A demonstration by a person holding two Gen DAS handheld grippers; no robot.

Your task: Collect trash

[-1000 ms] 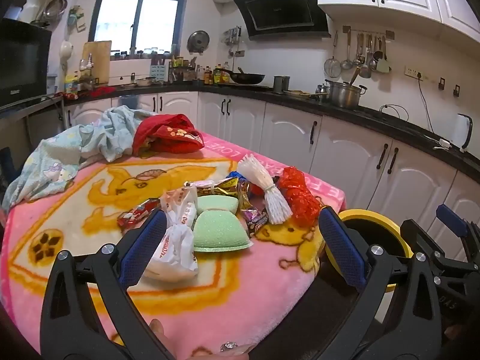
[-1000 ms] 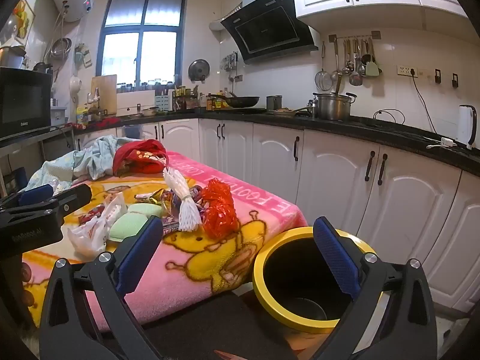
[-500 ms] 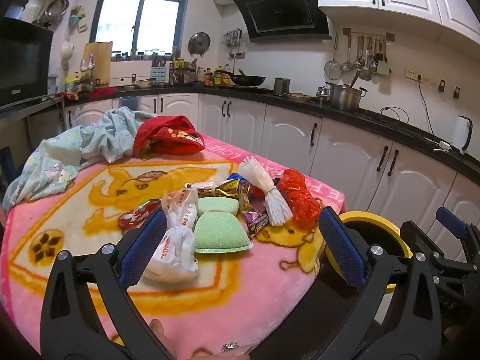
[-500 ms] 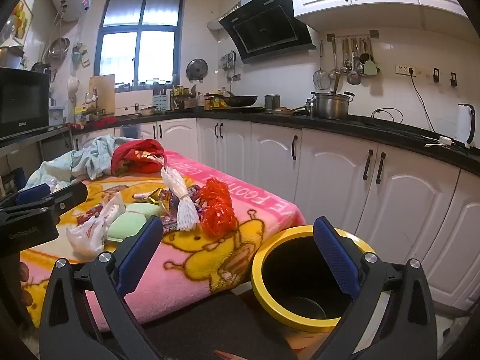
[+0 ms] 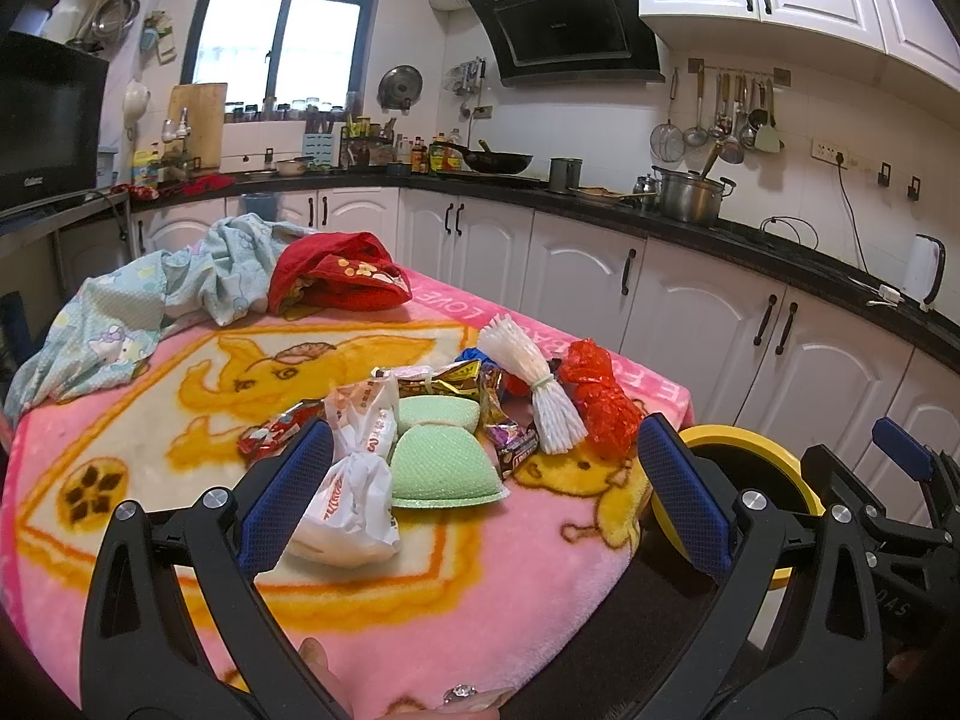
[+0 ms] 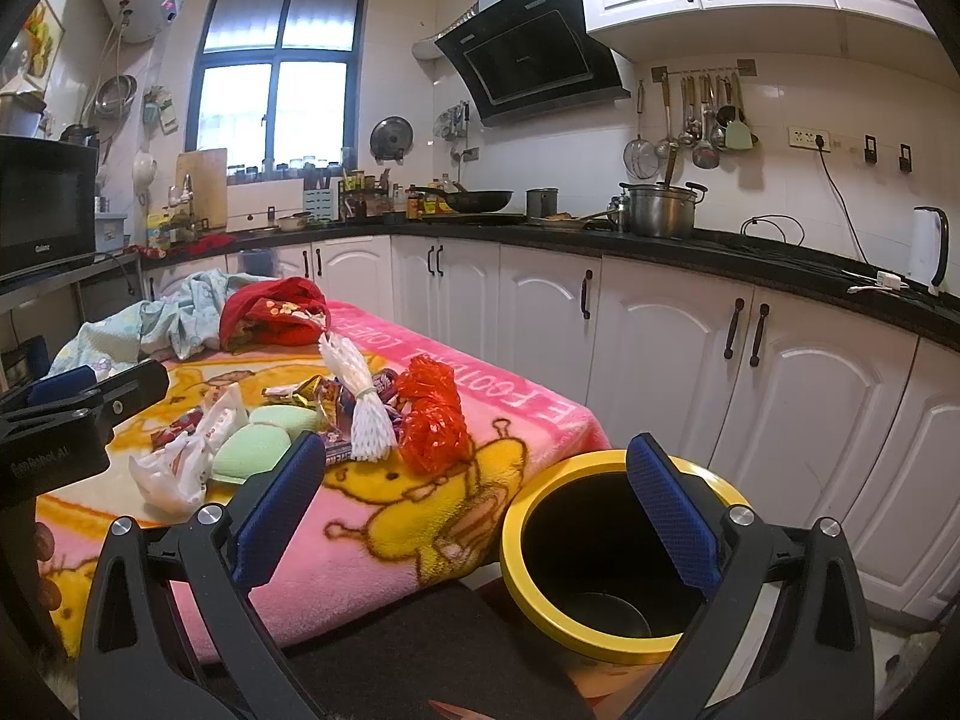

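A heap of trash lies on the pink blanket-covered table (image 5: 510,546): a white plastic bag (image 5: 354,480), green foam pieces (image 5: 441,465), a white string bundle (image 5: 540,390), red crinkled plastic (image 5: 600,396) and snack wrappers (image 5: 510,444). My left gripper (image 5: 480,498) hovers open just in front of the heap, holding nothing. My right gripper (image 6: 480,510) stands open and empty between the table corner and the yellow-rimmed black bin (image 6: 528,546), which stands on the floor beside the table. The same heap shows in the right wrist view, with the red plastic (image 6: 432,414) nearest the bin.
A red cloth (image 5: 336,276) and a pale blue garment (image 5: 150,300) lie at the table's far end. White cabinets (image 6: 660,360) under a black counter run behind the bin. The left gripper's body (image 6: 72,420) shows at the left of the right wrist view.
Almost nothing differs. The right wrist view has shifted very slightly; both grippers stay open and the trash has not moved.
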